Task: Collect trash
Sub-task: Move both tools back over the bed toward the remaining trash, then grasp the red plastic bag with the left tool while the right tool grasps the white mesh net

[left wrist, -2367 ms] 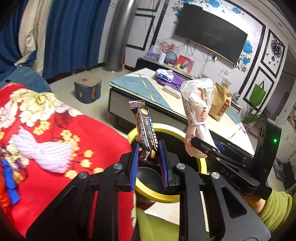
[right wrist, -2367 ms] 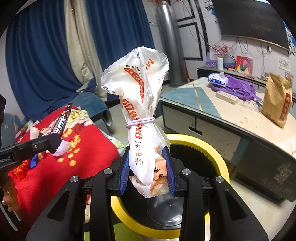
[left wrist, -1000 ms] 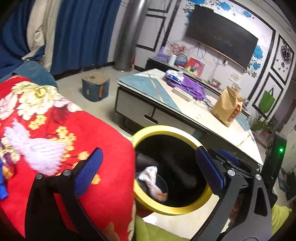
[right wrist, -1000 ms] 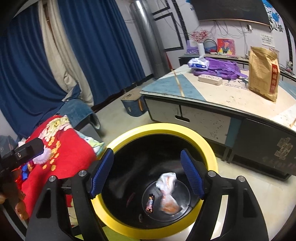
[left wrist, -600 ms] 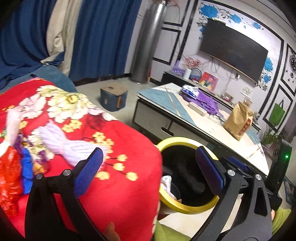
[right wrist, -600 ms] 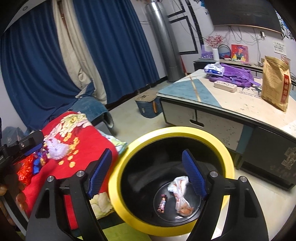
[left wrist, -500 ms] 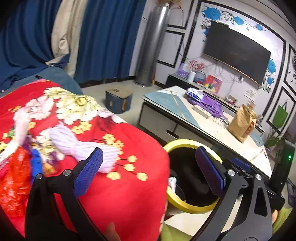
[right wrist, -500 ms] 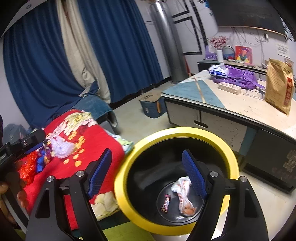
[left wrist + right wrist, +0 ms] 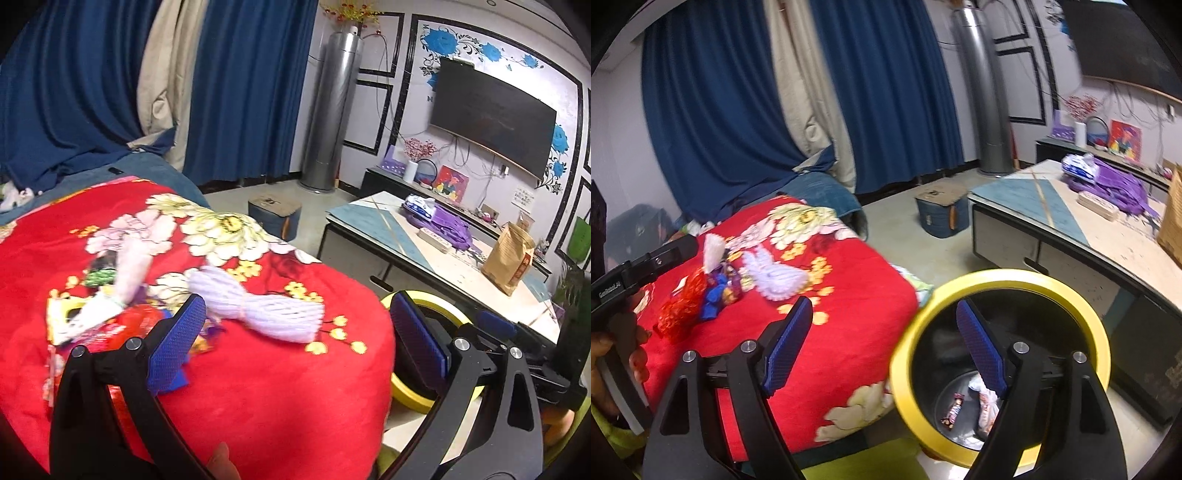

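Both grippers have swung left, away from the yellow-rimmed bin and toward the red flowered blanket, which now fills most of the left wrist view where the bin's mouth did a second ago. The chocolate bar wrapper and the tied white bag, gripped upright earlier, lie on the bin's dark floor. The left gripper stands wide with nothing between its blue pads, over the blanket's near rounded edge. The right gripper is also wide and empty; its jaws have just been opening a little further, one pad over the blanket, the other over the bin's rim.

More trash sits on the blanket to the far left: a red crinkled wrapper, blue scraps, and a white foam net nearer the middle. Blanket and bin stand just beside each other, the blanket's right edge dropping to the floor there. Bare floor lies open between the blanket, a small blue box and the low table at right.
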Available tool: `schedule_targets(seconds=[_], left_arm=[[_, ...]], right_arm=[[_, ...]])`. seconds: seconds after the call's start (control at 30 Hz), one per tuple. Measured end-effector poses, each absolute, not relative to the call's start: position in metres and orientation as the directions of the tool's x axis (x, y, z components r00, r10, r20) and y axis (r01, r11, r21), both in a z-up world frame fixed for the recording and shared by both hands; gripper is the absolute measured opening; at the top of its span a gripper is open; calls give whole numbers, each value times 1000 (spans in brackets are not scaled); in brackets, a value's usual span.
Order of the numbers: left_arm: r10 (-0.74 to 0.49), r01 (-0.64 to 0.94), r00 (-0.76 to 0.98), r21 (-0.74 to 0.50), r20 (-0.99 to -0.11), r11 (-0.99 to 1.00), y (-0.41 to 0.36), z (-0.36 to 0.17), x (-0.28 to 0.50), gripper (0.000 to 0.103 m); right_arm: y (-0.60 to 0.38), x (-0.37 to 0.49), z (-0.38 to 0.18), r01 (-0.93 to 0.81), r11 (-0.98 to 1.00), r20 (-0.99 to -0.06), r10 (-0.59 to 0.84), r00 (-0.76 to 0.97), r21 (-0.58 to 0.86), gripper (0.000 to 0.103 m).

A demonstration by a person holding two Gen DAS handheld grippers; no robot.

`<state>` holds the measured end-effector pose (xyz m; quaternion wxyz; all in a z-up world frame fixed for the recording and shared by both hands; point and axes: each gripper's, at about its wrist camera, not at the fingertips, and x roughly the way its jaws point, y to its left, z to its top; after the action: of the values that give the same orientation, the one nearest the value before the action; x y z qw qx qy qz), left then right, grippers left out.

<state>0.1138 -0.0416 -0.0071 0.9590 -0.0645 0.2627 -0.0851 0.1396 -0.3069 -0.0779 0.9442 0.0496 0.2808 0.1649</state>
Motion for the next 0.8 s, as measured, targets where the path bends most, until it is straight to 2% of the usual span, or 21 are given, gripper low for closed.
schedule_targets(seconds=[0.3,0.8], left_arm=[[-147,90,856,-136,-495,987,-5,-6,95,92],[-83,18,822,-119,-564,993,55,-24,75,92]], right_arm=[[-261,141,-72,-402,901,-525,423,739,161,81],[-187,152,-75,-541,833,-562,505,655,118,81]])
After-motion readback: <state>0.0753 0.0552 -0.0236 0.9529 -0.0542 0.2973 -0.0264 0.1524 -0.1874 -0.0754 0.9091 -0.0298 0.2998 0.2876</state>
